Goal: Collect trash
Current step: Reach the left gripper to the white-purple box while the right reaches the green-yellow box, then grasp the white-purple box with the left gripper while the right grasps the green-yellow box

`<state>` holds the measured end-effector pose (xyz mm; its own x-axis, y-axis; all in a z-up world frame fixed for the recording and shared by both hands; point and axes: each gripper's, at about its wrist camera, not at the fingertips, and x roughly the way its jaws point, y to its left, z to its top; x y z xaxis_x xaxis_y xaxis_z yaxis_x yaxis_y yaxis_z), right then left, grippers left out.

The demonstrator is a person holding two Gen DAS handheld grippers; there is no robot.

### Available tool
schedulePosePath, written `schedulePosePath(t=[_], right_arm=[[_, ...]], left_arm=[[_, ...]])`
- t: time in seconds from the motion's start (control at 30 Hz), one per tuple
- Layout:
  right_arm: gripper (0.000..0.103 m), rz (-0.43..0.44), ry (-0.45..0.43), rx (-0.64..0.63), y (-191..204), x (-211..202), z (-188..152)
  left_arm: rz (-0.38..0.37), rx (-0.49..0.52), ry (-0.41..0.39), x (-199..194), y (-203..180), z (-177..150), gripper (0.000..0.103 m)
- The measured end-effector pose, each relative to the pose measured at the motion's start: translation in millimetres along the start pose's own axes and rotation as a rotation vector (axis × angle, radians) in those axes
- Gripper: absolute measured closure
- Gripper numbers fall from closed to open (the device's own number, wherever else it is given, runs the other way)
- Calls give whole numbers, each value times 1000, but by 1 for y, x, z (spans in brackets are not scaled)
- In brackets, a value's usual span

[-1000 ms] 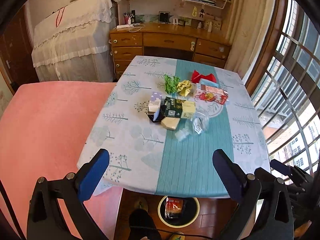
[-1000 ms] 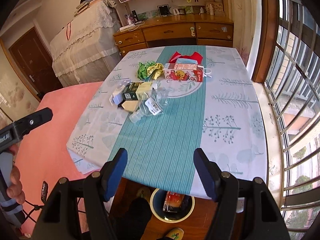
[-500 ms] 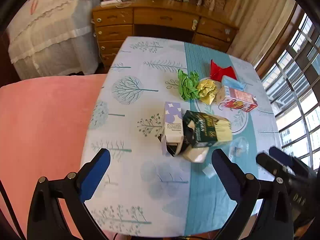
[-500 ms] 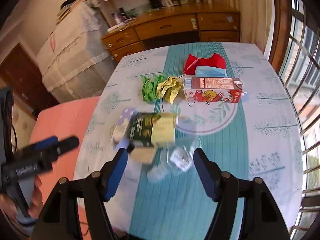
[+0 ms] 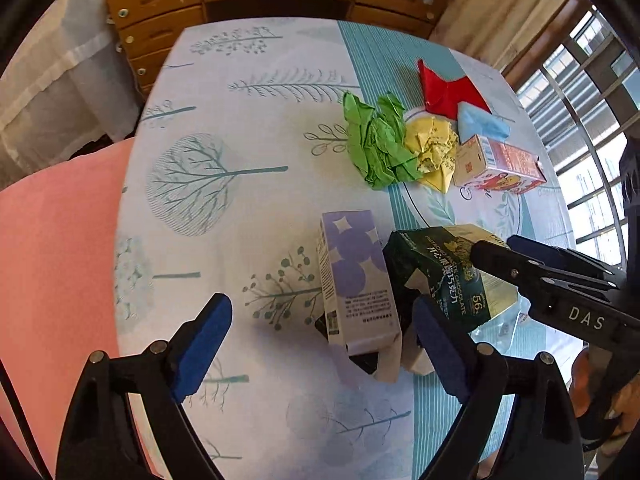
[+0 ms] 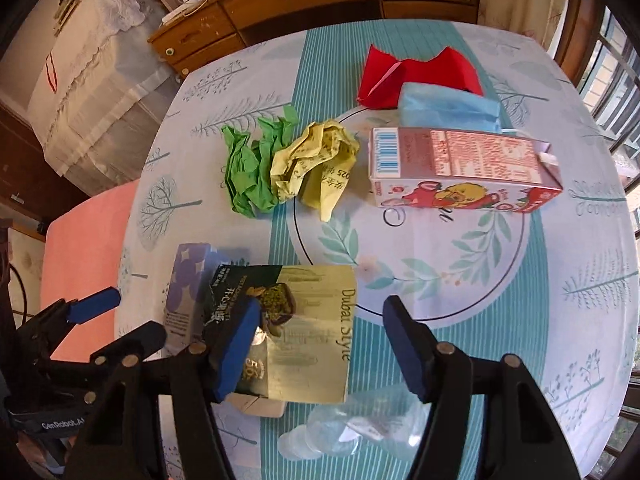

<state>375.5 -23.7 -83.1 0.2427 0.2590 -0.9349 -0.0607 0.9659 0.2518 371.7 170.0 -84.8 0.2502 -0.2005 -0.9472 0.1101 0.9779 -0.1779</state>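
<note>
My left tool closes around the purple carton; right tool closes over the chocolate box, neither gripping. Risk: stacked boxes shift, tools collide.

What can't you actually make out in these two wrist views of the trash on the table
- Clear plastic bottle: right wrist view, partly behind the right gripper; a sliver in the left view.
- Pale item under the chocolate box: mostly covered, kind unclear.
- Dark item under the purple carton: only an edge shows.
- Small print on the cartons: too small to read.
- Whether the closing jaws touch anything: cannot tell.
</note>
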Motion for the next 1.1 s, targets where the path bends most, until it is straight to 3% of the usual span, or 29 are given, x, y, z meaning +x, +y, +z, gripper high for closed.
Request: schedulePosePath(t=[0.13,0.2,0.37,0.4,0.5,0.67,0.77,0.93,1.1], right_arm=[[52,54,18,37,-4,2,3],[72,68,28,56,-7,2,5],[76,116,44,90,-17,-3,6],[78,133,53,97,-19,-4,6],[78,145,92,83,-19,-2,2],[78,160,147,41,-11,5,-4],[78,149,163,41,-10,11,-4],[78,157,190,45,-12,14,0],[65,151,214,65,-24,15,-1]], left_arm=[[-18,23,30,12,-3,6,14],[-28,23,45,18,-2,10,15],[-35,20,57,27,1,17,17],[-34,19,60,28,2,18,23],[-33,22,98,35,4,20,41],[7,30,146,48,7,15,45],[0,20,174,57,9,11,65],[16,19,165,57,6,8,65],[22,9,163,55,-1,3,65]])
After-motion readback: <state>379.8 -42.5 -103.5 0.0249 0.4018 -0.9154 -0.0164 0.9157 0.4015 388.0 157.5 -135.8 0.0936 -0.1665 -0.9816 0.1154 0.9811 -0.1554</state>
